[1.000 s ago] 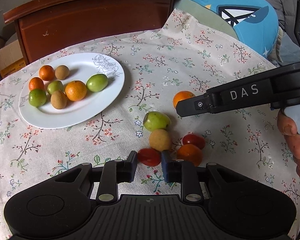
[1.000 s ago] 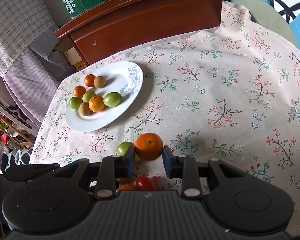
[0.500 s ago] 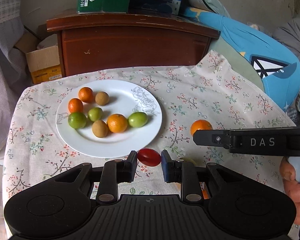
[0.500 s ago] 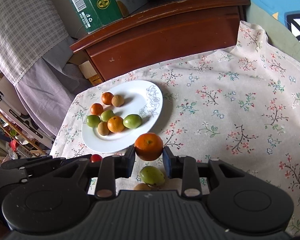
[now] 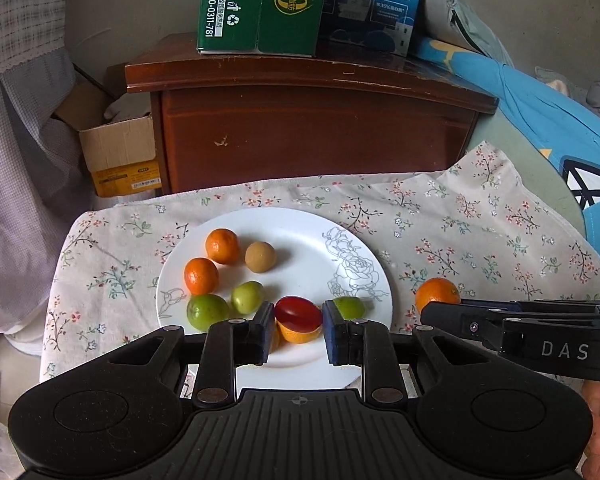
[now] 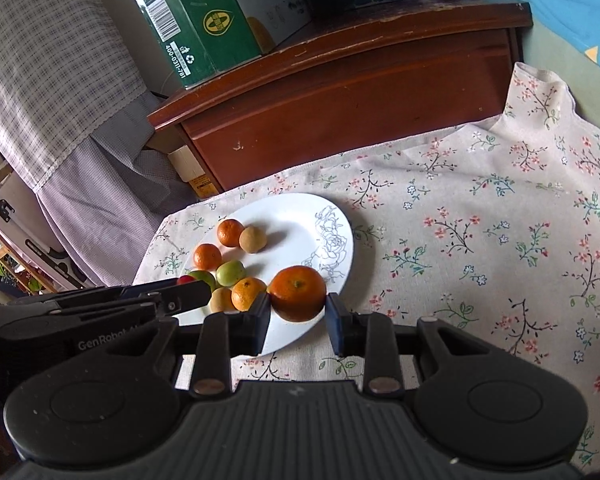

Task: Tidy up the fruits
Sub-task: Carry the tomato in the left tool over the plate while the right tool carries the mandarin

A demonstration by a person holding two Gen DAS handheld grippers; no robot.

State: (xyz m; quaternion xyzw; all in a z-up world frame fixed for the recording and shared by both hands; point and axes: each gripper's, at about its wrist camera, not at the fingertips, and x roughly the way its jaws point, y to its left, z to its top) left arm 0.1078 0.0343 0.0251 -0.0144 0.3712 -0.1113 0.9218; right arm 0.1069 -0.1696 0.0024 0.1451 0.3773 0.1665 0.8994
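We see the left gripper (image 5: 297, 327) pinching a red tomato (image 5: 298, 312), long axis crosswise, above the white plate (image 5: 300, 240), the right gripper (image 6: 298, 312) clamping an orange (image 6: 298, 292) at its rim, and seven fruits there: three oranges, two tan, two green, some half hidden.

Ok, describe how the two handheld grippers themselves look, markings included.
Both are matte black plastic with ribbed tops, round side bulges and silver rivets. The left gripper has dark blue finger pads, as does the right gripper. Seen side-on, one reads "DAS", the other "GenRobot". No cables or sleeves show.
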